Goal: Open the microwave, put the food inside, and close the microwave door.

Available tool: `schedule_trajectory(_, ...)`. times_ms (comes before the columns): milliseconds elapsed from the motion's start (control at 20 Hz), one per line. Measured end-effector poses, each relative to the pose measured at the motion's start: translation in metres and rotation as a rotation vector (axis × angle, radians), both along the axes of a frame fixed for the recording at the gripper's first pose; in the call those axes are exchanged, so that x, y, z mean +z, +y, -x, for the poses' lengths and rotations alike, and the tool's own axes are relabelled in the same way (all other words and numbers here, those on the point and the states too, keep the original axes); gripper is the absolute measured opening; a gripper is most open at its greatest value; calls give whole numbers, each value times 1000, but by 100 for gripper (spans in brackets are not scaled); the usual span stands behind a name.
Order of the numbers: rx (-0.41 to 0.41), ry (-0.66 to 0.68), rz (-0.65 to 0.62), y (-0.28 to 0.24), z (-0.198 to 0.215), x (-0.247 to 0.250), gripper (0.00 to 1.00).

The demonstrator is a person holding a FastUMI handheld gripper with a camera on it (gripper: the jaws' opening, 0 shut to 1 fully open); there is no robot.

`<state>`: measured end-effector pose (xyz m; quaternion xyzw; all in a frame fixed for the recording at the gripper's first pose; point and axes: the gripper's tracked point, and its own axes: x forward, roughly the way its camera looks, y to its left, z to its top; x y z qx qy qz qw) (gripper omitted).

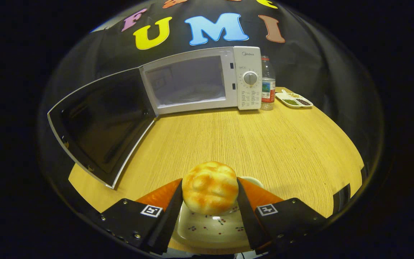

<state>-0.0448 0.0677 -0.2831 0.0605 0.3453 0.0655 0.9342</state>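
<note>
A golden bread bun (210, 187) sits between my two fingers, and both fingers press on its sides; my gripper (210, 190) is shut on it. Under the bun lies a white plate (207, 230) with small cherry prints. Far ahead, at the back of the wooden table (250, 144), stands a white microwave (199, 81). Its door (101, 122) is swung wide open to the left, and the cavity (187, 81) looks empty. The control panel with a round dial (250, 78) is on the microwave's right side.
A plastic water bottle (268, 84) with a red label stands just right of the microwave. Beyond it lies a white divided dish (294, 99) holding dark and green bits. The open door overhangs the table's left side.
</note>
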Motion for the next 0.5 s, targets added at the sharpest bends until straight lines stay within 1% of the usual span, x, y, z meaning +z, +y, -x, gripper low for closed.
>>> schedule_trajectory(250, -10, -47, -142, 18, -45, 31, 80)
schedule_trajectory(500, -7, -89, -246, 34, -96, 52, 80)
